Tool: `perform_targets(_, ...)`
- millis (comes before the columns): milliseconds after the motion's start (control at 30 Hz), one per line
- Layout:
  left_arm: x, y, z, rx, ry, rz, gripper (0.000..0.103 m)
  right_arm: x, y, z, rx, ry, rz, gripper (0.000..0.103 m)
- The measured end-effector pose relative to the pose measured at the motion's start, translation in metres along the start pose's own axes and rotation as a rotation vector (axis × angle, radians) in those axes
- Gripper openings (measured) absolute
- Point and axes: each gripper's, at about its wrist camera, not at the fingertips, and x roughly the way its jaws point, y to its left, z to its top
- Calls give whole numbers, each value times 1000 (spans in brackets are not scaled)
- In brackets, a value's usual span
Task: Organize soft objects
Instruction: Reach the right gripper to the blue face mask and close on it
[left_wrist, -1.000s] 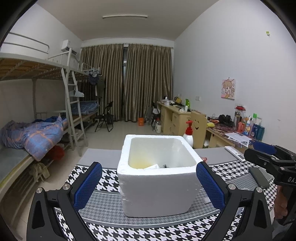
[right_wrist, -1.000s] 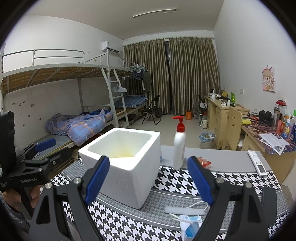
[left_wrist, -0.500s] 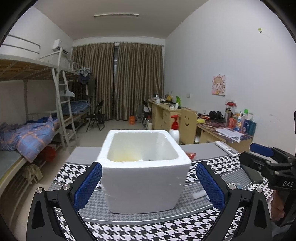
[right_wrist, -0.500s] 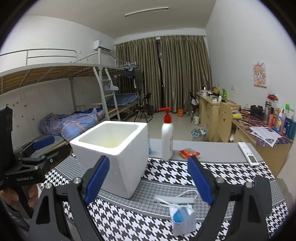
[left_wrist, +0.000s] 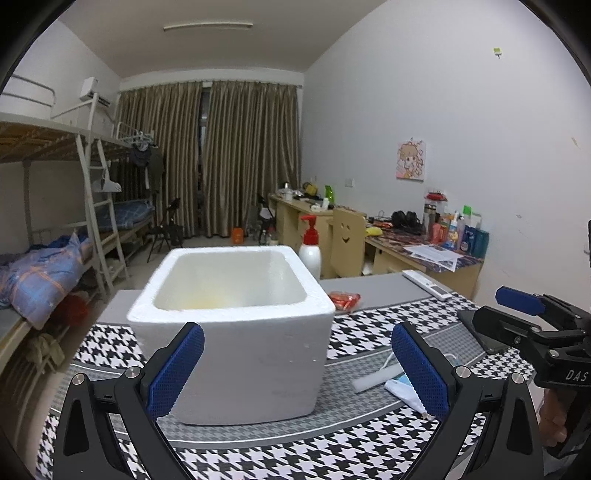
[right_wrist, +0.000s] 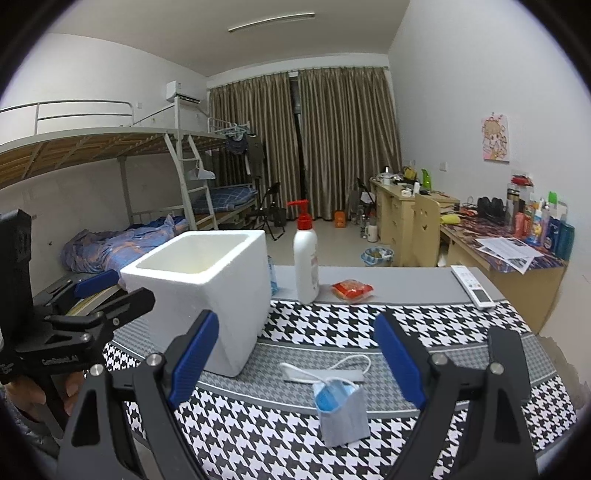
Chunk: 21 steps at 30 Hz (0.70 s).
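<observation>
Right gripper (right_wrist: 297, 363) is spread wide with nothing between my blue pads, aimed at the face mask (right_wrist: 338, 402) just ahead on the houndstooth tablecloth (right_wrist: 424, 325). Left gripper (left_wrist: 295, 369) is also spread and empty, facing the white foam box (left_wrist: 236, 332), which sits right in front of it.

Step in hand, as I read it: grab the mask and drop it into the box. To do it well I'd come down over the folded blue body, not the loose ear loop (right_wrist: 351, 363), and pinch the fabric, not the flat white strip (right_wrist: 321, 373) behind it. Mask is limp, so I'd lift it well clear before crossing the rim. Left can steady the box; foam is light and may slide.

Also on the table: pump bottle (right_wrist: 306, 254) standing behind the box, red snack packet (right_wrist: 351, 288), remote (right_wrist: 472, 286) near the far edge. Room is a dorm: bunk beds (right_wrist: 110, 155) left, curtains (right_wrist: 303, 147) at the back, cluttered desks (right_wrist: 498, 243) along the right wall.
</observation>
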Motion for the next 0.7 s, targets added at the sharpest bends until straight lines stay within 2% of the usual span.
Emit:
perform_targets(433, 13, -17, -8, 50, 22, -83, 102, -9, -15, -12, 26, 1, -60, 89)
perform_targets(700, 24, -26, -15, 70, 47, -106, 102, -12, -27, -23, 51, 10, -78, 89)
